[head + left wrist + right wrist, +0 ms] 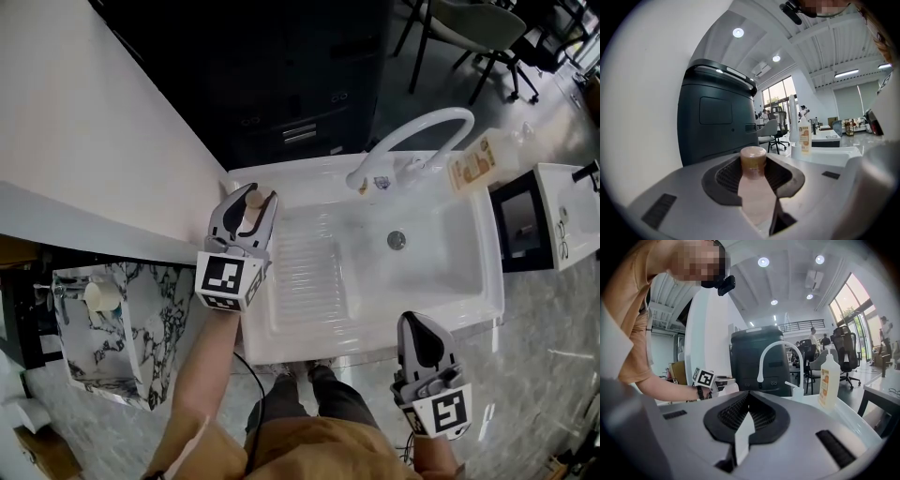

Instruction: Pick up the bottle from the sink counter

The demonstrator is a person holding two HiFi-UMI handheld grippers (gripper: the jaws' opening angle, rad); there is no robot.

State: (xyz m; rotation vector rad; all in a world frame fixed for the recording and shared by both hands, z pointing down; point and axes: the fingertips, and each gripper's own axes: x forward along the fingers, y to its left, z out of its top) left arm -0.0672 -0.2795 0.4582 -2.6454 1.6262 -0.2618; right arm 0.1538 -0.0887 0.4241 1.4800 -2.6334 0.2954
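The right gripper [419, 323] hangs low in front of the sink [473, 281], its jaws pressed together and empty. The bottle [754, 187], pale pink with a tan cap [753, 159], is pinched in the left gripper [251, 202] at the sink's back-left corner. Only the left gripper view shows its body. The left forearm [211, 366] stretches forward.

Open-plan office hall, swivel chairs [473, 28], tall windows [853, 310], recessed ceiling lights [763, 261], freestanding white sink [480, 272] with faucet [422, 127]

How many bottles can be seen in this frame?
2. A small tan-capped bottle is clamped in the left gripper at the sink's far-left corner; a taller labelled bottle stands right of the faucet. None seem hidden.
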